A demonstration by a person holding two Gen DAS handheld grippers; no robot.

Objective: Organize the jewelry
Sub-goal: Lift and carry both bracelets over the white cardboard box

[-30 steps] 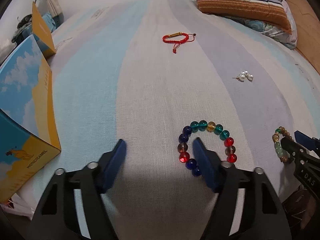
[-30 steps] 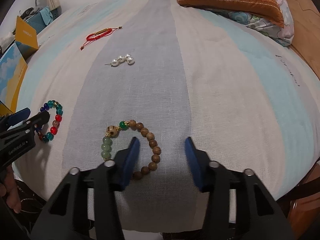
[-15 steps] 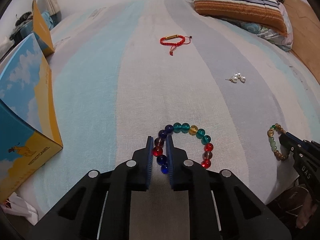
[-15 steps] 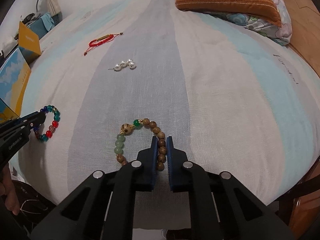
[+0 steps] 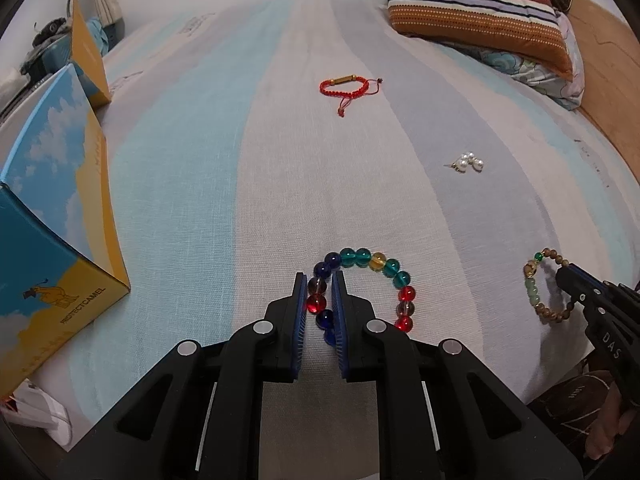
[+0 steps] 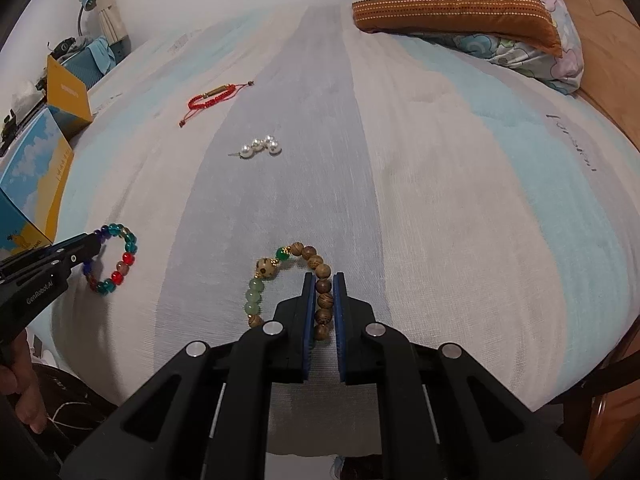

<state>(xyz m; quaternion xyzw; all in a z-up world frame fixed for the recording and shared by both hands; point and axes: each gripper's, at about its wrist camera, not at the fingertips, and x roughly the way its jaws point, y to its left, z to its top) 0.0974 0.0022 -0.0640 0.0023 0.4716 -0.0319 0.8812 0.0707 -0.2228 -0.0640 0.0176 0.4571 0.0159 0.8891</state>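
My left gripper [image 5: 318, 280] is shut on the left side of a multicoloured glass bead bracelet [image 5: 384, 266] lying on the striped bedsheet. My right gripper [image 6: 324, 282] is shut on the right side of a wooden and jade bead bracelet [image 6: 264, 270] near the bed's front edge. Each gripper also shows in the other view, the left [image 6: 90, 244] and the right [image 5: 564, 272]. A red cord bracelet [image 5: 349, 83] lies farther back, also in the right wrist view [image 6: 210, 98]. A cluster of white pearls [image 5: 469, 162] lies between, also in the right wrist view [image 6: 260, 146].
An open blue and yellow cardboard box [image 5: 52, 200] stands at the left edge of the bed, also in the right wrist view [image 6: 34, 184]. Striped and floral pillows [image 5: 480, 4] lie at the back right. A wooden floor [image 6: 600, 20] is beyond the right edge.
One second ago both grippers were open beside their bracelets. Both closed onto the beads by half a second ago. Since then both hold, with little visible shift.
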